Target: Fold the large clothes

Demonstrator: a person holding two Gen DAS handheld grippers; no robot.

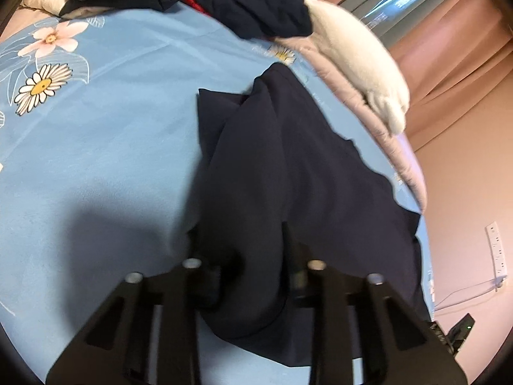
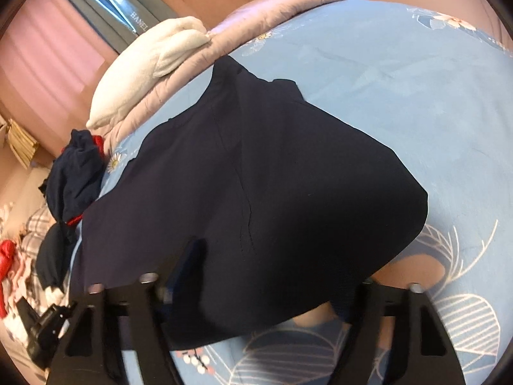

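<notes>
On the blue floral bedsheet [image 1: 105, 147], a dark navy garment [image 2: 272, 192] lies spread, bunched at my near end. My left gripper [image 1: 247, 250] pinches a fold of it between nearly closed jaws. My right gripper [image 2: 266, 288] straddles its hem half-spread; cloth hides the fingertips, so contact is unclear. Beyond the garment: a white towel [image 1: 359, 54], a clothes pile [image 1: 256, 3], pink curtains [image 2: 48, 51].

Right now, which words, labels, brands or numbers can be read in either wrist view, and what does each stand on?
"HANEL": pale letters, last one cut off or blurred, on the grey window frame.
Marks on the same frame in the left wrist view: too blurred to read.
Navy garment, floral bedsheet: no text visible.
</notes>
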